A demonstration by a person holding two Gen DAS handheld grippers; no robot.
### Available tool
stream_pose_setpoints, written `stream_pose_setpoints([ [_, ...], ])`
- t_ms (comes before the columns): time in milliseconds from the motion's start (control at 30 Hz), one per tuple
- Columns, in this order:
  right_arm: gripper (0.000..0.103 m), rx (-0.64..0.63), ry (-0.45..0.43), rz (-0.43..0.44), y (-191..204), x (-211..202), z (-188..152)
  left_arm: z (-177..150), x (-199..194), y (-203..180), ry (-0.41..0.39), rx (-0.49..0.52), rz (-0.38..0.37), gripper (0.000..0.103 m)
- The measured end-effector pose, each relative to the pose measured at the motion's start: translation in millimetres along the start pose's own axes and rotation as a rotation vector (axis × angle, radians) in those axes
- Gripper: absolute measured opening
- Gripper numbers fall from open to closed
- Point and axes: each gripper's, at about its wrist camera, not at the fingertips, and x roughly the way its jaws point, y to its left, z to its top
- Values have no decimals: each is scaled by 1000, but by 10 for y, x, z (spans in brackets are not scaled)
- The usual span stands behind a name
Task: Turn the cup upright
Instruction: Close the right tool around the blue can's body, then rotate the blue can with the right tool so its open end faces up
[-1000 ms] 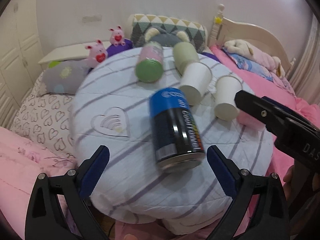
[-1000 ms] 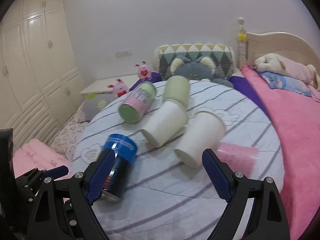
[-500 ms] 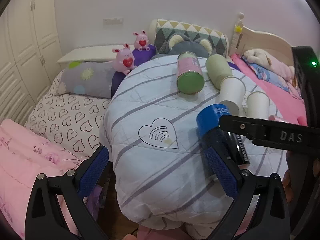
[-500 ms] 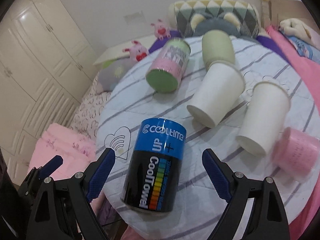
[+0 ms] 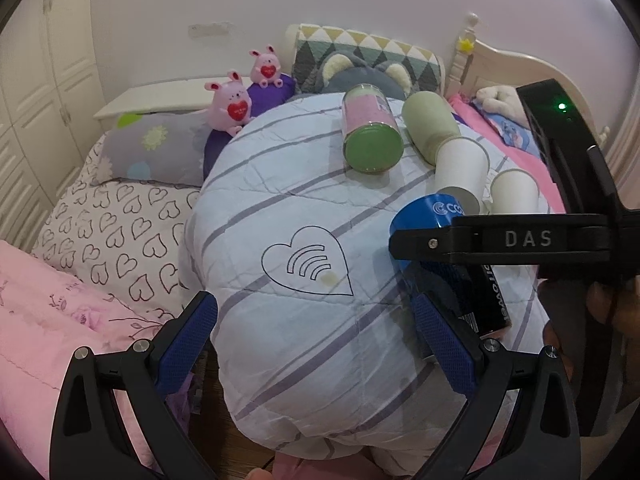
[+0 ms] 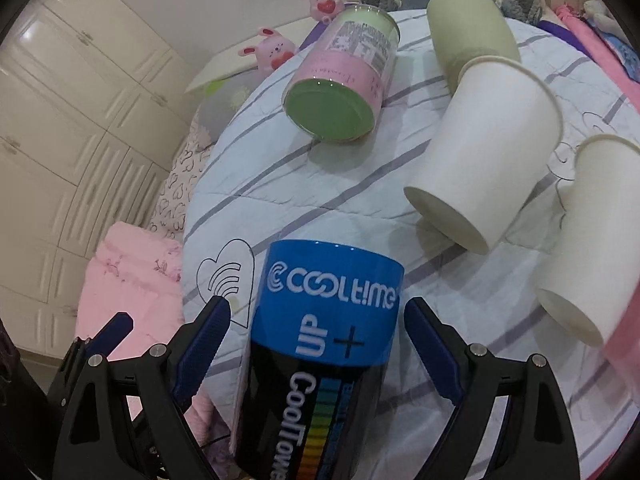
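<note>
Both tongs stand spread apart, neither clamped on anything. Left tongs (image 5: 316, 334) hover over the near edge of the striped quilt (image 5: 288, 200), their blue pads wide apart with only bedding and a printed heart (image 5: 306, 264) between them. Right tongs (image 6: 316, 332) straddle the blue-and-black can (image 6: 324, 344), which lies on its side with its blue end pointing away; a gap shows between each pad and the can, so it is bracketed but not pinched. In the left wrist view the same can (image 5: 424, 216) lies just right of the heart, partly hidden behind the black arm of the right tool.

Going left to right across the bed: white wardrobe doors (image 6: 60, 120), a pink blanket (image 6: 124, 280), a heart-print sheet (image 5: 112, 232), a grey flowered pillow (image 5: 152, 148) and two pink plush rabbits (image 5: 232, 106). On the quilt beyond the can lies a pink-and-green canister (image 6: 344, 76) on its side, its green end toward the camera. Right of it a pale green cup (image 6: 468, 28) lies tipped over, and touching it is a white paper cup (image 6: 492, 148), also on its side with its base toward the camera. A second white paper cup (image 6: 588, 236) lies just beside that one, near the right edge of the quilt. A pink cup at the far right is too blurred to describe.
</note>
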Motion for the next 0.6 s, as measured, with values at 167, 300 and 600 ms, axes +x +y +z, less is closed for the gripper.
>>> stream_pose_setpoints([
  [167,72,-29,-2,24,-2,52,-8,4,19,-14,13,-3,-60,100],
  [300,72,-77,-27,-1,84,22,-27,4,-6,-45,7,0,-113,100],
  [600,71,-169,-195,-68,237,-235,77,101,36,-236,-15,34,-150,100],
])
